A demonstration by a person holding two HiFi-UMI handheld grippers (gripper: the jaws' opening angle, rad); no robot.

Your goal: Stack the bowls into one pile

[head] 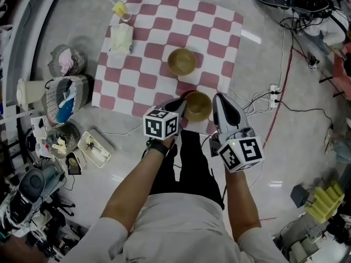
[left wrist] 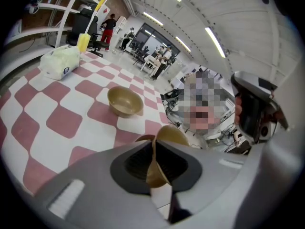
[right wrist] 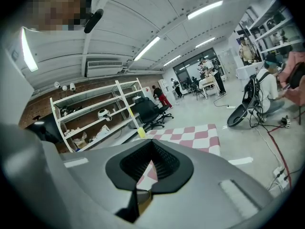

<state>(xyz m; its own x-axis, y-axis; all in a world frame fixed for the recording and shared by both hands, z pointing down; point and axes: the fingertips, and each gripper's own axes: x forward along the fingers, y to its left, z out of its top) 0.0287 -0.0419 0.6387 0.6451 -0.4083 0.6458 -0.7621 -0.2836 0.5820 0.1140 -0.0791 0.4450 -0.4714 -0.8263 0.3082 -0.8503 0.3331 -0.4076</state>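
Two golden-brown bowls are in view. One bowl [head: 181, 61] [left wrist: 125, 100] stands upright in the middle of the red-and-white checkered cloth [head: 153, 64]. The second bowl [head: 198, 106] [left wrist: 164, 137] is tilted at the cloth's near edge, and my left gripper [head: 182, 109] [left wrist: 153, 146] is shut on its rim. My right gripper [head: 218, 102] [right wrist: 151, 147] hovers just right of the held bowl with its jaws closed together and nothing between them. In the left gripper view, the right gripper [left wrist: 255, 111] shows at the right edge.
A pale bag [head: 121, 38] [left wrist: 61, 62] and a yellow-tipped tool [head: 118, 7] lie at the cloth's far left. Fans, boxes and clutter [head: 66, 103] crowd the floor at left. Cables and a power strip [head: 274, 92] lie at right.
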